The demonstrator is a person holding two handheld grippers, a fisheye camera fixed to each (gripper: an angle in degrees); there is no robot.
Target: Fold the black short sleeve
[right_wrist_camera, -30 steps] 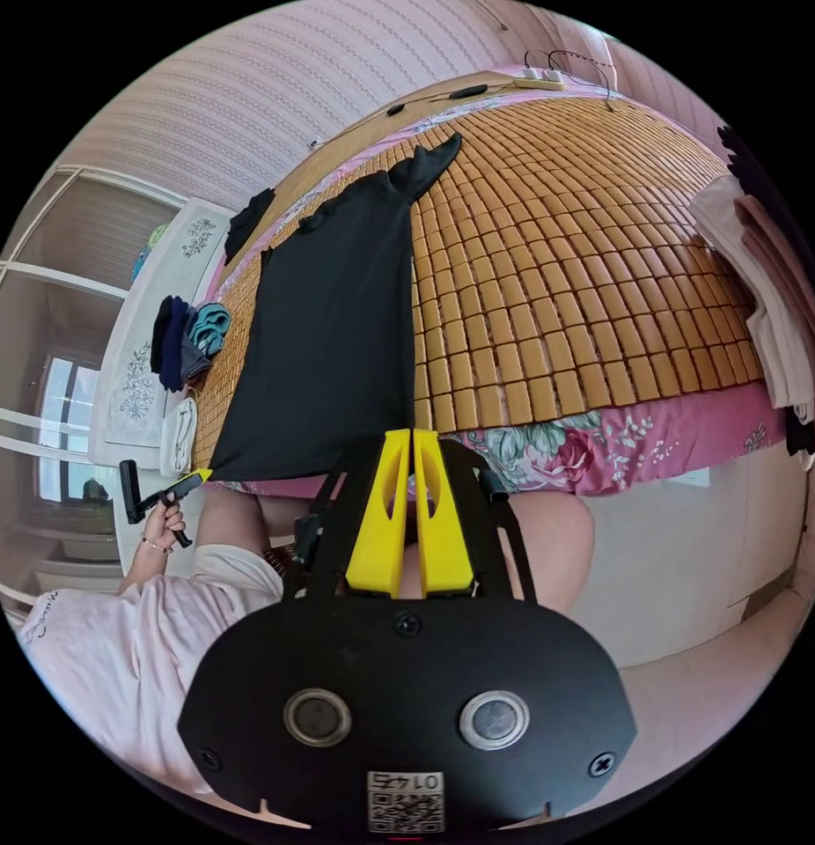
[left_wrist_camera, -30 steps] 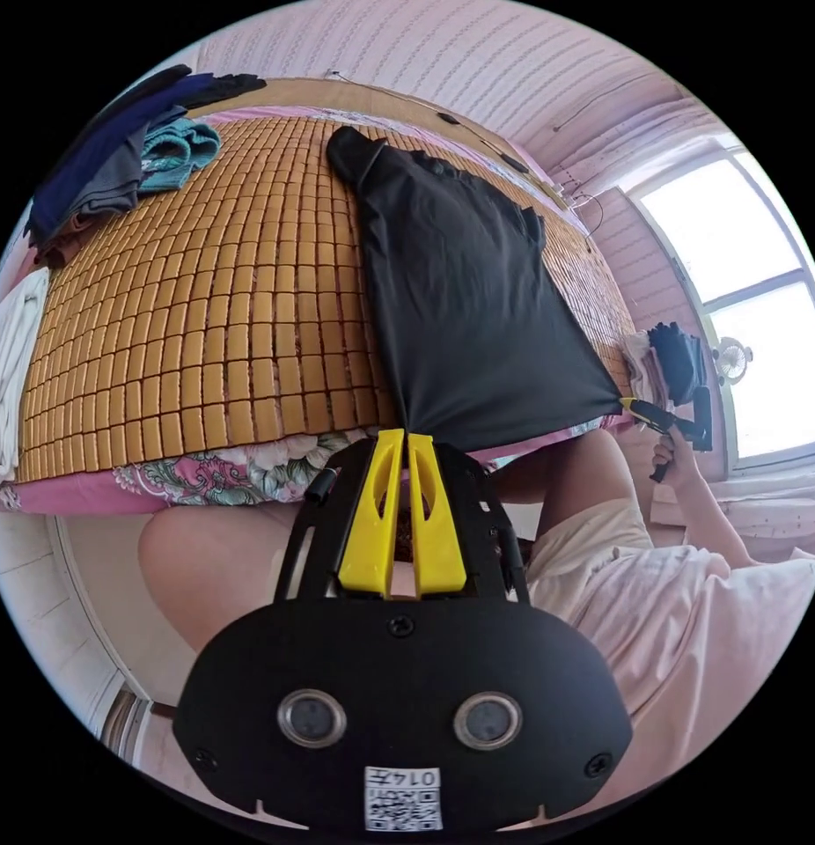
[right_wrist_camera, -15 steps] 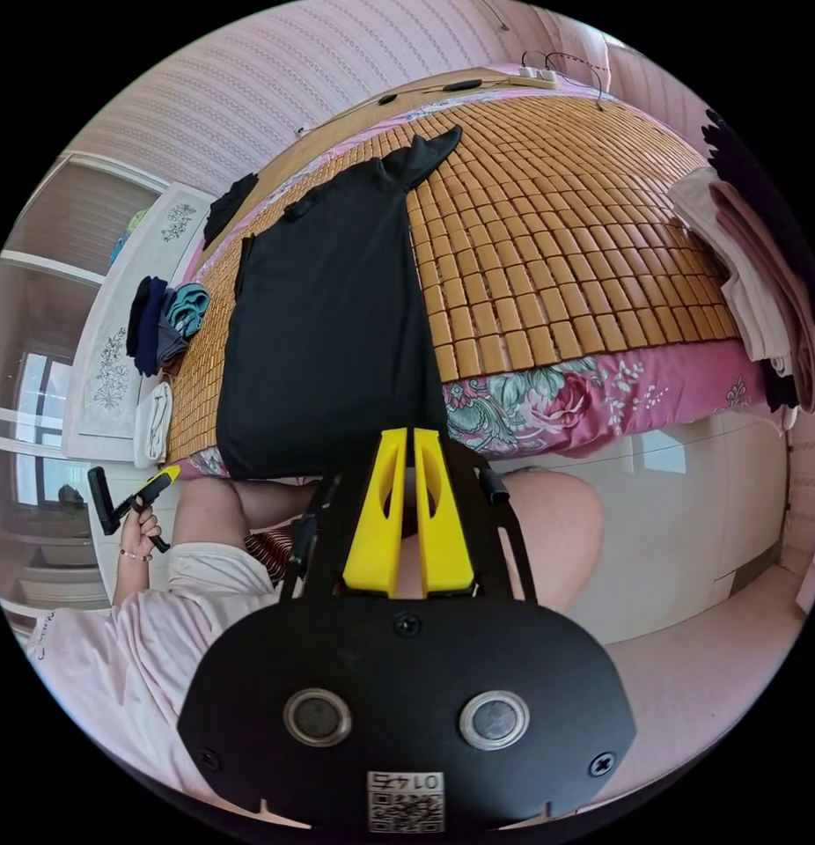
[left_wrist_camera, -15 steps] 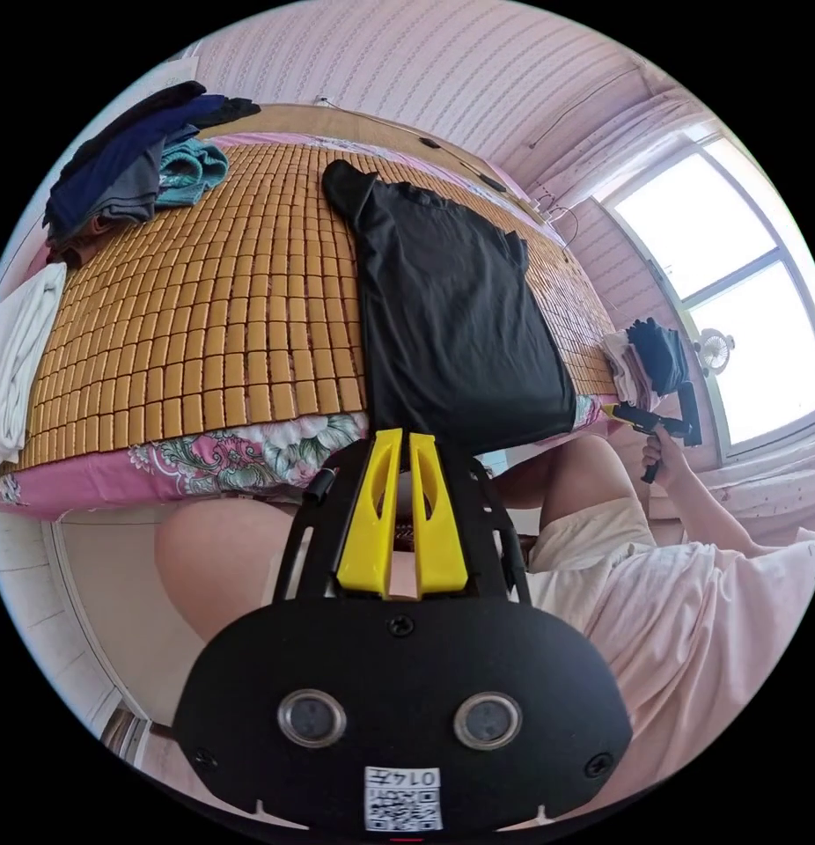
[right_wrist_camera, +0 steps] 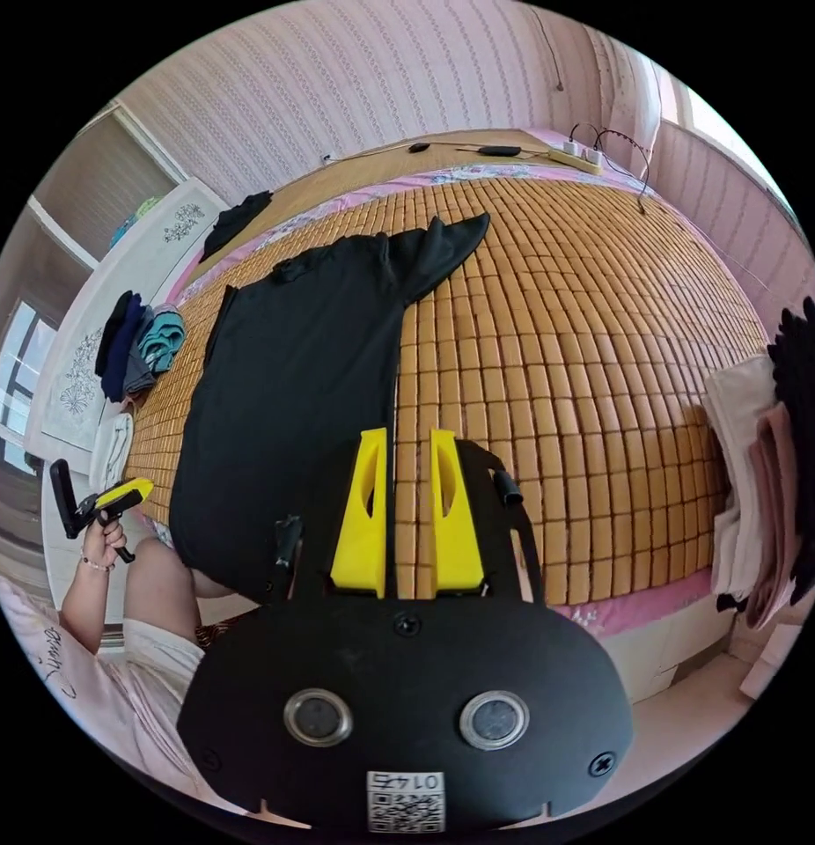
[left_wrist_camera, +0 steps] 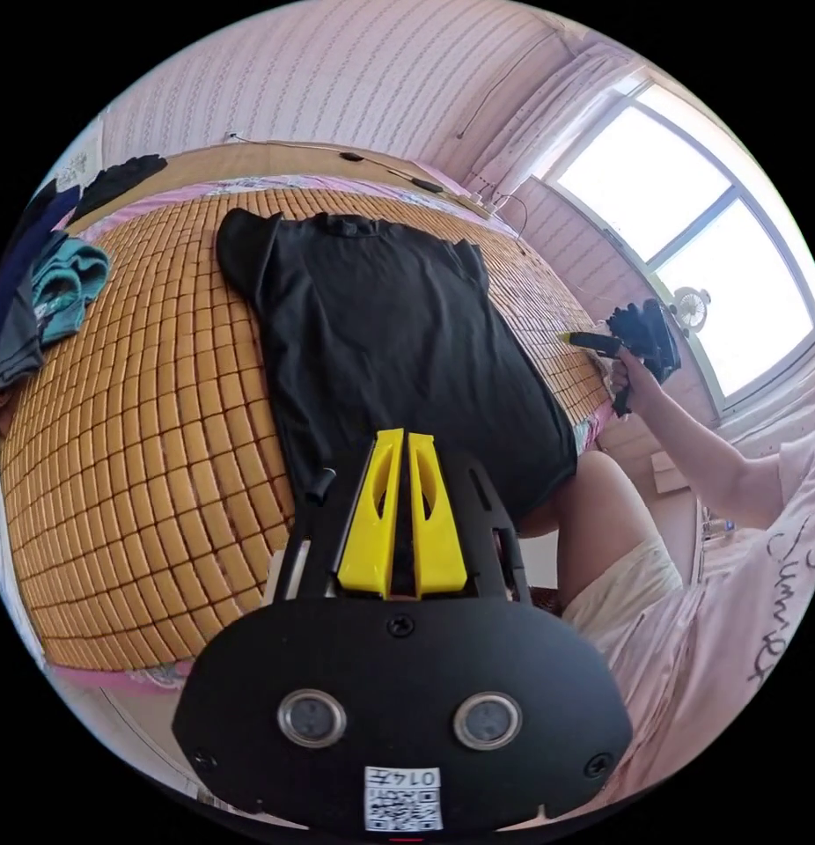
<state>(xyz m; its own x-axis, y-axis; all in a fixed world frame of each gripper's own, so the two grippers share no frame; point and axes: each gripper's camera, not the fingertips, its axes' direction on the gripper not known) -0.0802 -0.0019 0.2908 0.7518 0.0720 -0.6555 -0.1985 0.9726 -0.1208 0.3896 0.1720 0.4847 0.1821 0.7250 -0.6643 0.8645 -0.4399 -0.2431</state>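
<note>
Shirt [left_wrist_camera: 399, 352]: black, laid flat on the mat [left_wrist_camera: 152, 422], hem hung over the bed edge. Left gripper [left_wrist_camera: 400, 440]: jaws nearly together, held above the hem; a grip on cloth could not be told. Right gripper [right_wrist_camera: 407, 436]: jaws spread, nothing between them, held over bare mat just beside the shirt.

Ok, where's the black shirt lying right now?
The shirt lies flat on the bamboo mat, collar toward the headboard and hem hanging over the bed's near edge; in the right gripper view it sits left of the right claw.
</note>
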